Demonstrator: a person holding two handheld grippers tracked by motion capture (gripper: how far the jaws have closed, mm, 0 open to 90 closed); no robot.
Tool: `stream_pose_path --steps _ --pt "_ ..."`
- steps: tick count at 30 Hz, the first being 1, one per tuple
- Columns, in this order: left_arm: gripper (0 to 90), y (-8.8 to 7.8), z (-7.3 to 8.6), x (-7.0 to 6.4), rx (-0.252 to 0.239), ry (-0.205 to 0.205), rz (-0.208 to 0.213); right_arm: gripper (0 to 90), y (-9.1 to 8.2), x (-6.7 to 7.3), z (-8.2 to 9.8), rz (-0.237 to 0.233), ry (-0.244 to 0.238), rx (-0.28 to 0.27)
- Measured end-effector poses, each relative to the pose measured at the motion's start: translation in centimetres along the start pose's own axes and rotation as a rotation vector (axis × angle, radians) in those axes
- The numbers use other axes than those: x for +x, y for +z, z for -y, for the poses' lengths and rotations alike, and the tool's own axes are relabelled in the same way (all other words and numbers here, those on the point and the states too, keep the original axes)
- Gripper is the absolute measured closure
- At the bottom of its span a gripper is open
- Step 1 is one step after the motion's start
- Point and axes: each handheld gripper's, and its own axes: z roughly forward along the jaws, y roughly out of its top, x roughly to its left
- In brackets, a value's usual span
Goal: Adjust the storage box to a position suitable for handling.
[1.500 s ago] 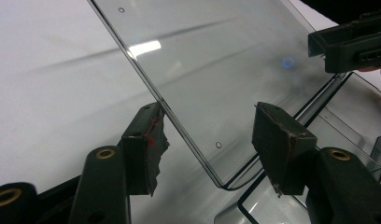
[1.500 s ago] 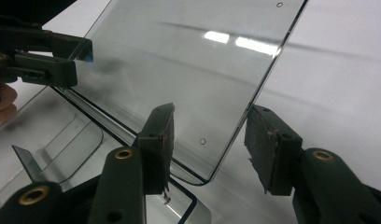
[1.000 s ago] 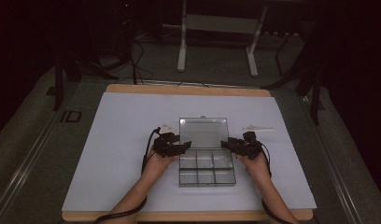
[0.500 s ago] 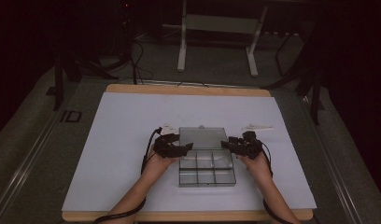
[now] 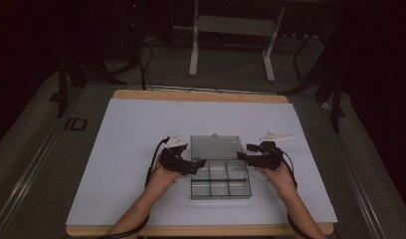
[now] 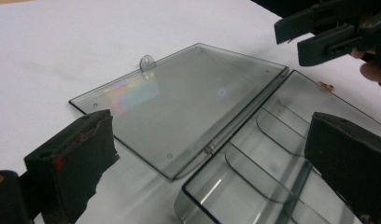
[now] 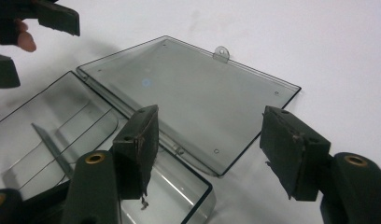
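Observation:
A clear smoky plastic compartment box [image 5: 221, 195] lies open mid-table, its lid [image 5: 216, 148] flat on the far side. My left gripper [image 5: 198, 164] is at the box's left edge and my right gripper [image 5: 241, 158] at its right edge, near the hinge. In the left gripper view the jaws of the left gripper [image 6: 212, 158] stand wide, having just been opening; the tray corner [image 6: 272, 140] and lid [image 6: 188, 102] lie between them, untouched. The right gripper [image 7: 212, 149] has also just been opening, over the lid corner [image 7: 193, 93] and tray [image 7: 48, 135], gripping nothing.
A white sheet [image 5: 131, 149] covers the wooden table [image 5: 201, 96]. Beyond the far edge a white metal stand [image 5: 231, 25] and cables sit on the dark floor. The other gripper [image 6: 328, 32] shows across the box.
Both hands stay at the box's sides and the lid lies flat as before. The jaws of both grippers look a little wider apart now.

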Motion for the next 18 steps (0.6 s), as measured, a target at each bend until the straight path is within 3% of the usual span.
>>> stream_pose_path --steps 8,10,18 --pt "2.7 -1.0 0.8 -0.1 0.002 0.014 0.016 37.5 -1.0 -0.2 0.7 -0.004 -0.047 -0.002" --pt "2.7 -1.3 1.1 -0.4 0.005 0.027 0.011 38.3 -1.4 -0.2 0.9 0.009 -0.079 -0.001" --pt "2.7 -2.3 1.9 -0.8 -0.005 0.037 0.017 41.8 -3.0 -0.7 1.9 0.006 -0.097 -0.018"
